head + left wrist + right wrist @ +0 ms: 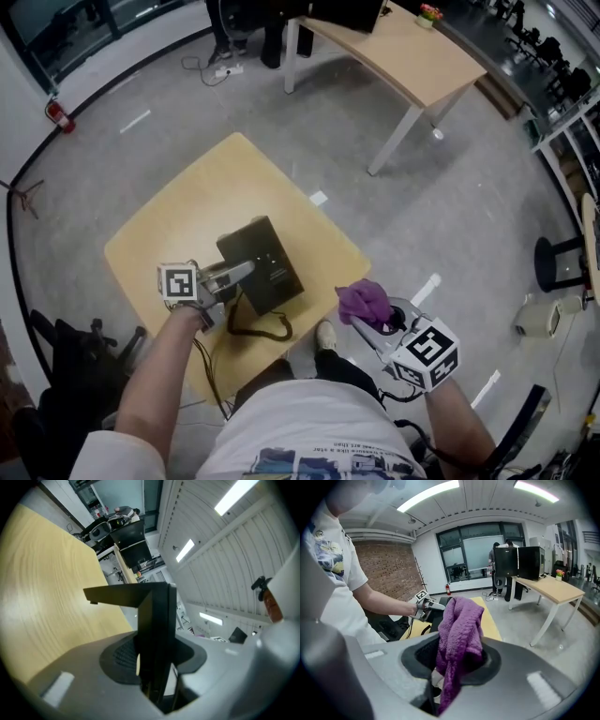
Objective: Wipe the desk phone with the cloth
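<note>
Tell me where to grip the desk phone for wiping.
Take the desk phone by its thin left edge, coming in level from the left, as the left hand-held gripper does. The body is a flat slab, so that edge fits between the jaws and should leave the face bare for the cloth.

Grey floor (187,122), wooden desk (412,56), seemingly brick wall (384,569)

The cloth (459,630) is fuzzy purple terry-type fabric, the desk phone (261,265) looks like matt black plastic, the surface (178,225) is smooth pale wood grain, and the floor (450,187) is slightly shiny grey.
</note>
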